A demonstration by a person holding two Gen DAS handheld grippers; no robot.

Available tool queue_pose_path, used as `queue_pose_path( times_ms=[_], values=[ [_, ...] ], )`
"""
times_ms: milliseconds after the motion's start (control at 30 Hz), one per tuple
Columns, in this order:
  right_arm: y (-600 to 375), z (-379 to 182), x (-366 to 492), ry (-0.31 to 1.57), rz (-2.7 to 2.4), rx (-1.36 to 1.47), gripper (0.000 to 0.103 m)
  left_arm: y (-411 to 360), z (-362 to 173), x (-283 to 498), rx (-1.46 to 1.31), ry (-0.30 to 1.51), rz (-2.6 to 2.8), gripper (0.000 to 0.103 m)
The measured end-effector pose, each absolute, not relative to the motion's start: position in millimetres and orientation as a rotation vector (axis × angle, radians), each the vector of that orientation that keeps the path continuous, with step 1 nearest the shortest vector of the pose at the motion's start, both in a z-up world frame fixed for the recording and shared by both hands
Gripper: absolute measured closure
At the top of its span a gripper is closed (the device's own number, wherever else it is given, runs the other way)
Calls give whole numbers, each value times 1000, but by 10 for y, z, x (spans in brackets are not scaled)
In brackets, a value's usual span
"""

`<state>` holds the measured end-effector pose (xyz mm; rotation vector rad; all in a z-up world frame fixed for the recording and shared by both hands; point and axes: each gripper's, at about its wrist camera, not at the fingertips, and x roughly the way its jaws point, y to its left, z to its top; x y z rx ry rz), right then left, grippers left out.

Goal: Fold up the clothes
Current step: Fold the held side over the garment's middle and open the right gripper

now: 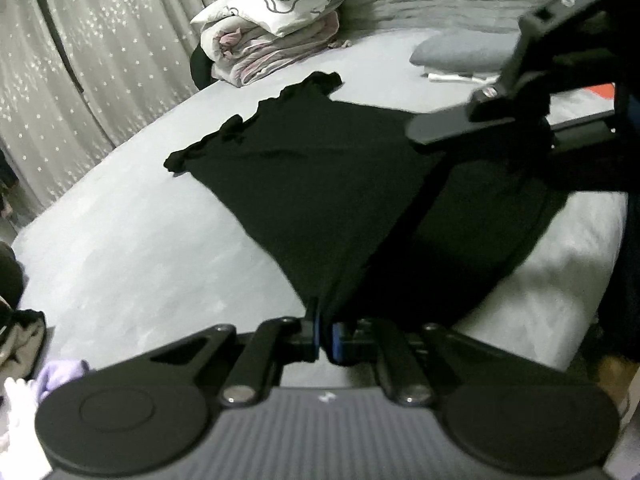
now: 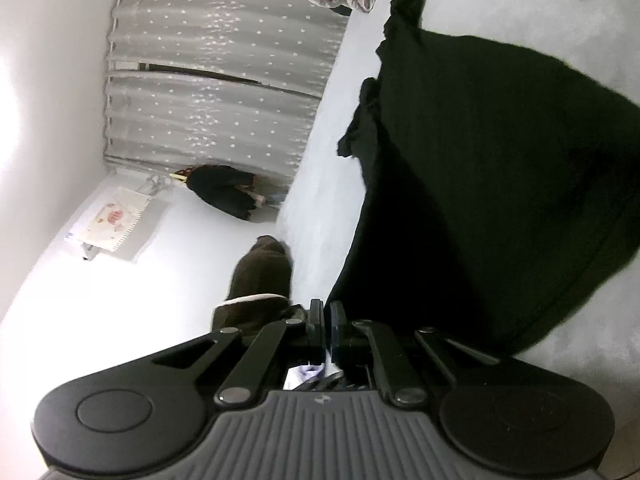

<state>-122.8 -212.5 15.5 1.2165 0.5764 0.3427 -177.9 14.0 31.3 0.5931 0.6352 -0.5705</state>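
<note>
A black garment (image 1: 320,168) lies spread on the grey bed (image 1: 132,248), its far ruffled end toward the pillows. My left gripper (image 1: 326,338) is shut on the near corner of the garment, which rises taut from the bed into the jaws. My right gripper (image 2: 326,330) is shut on another edge of the same black garment (image 2: 480,184), lifted off the bed. The right gripper's body also shows at the upper right of the left wrist view (image 1: 520,92), above the cloth.
A stack of folded quilts and pillows (image 1: 276,24) sits at the bed's far end, with a grey pillow (image 1: 456,54) to its right. Star-patterned curtains (image 1: 80,60) hang left of the bed. Dark clothes (image 2: 224,192) and a brown item (image 2: 260,276) lie on the floor.
</note>
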Motion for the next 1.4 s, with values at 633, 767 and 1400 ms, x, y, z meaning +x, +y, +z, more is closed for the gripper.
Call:
queue_pose_path(
  times_ms=[633,767,1400],
  values=[
    [-1940,-94,-1279,761,223,837,95,252,170,-1974,753,689,-640,89],
    [-1968,-49,-1314,762,218,783,94,433,313,-1936,666,738,-706,56],
    [-1364,7,-1059,758,344,301,93,1002,734,-1311,40,817,-707,48]
  ],
)
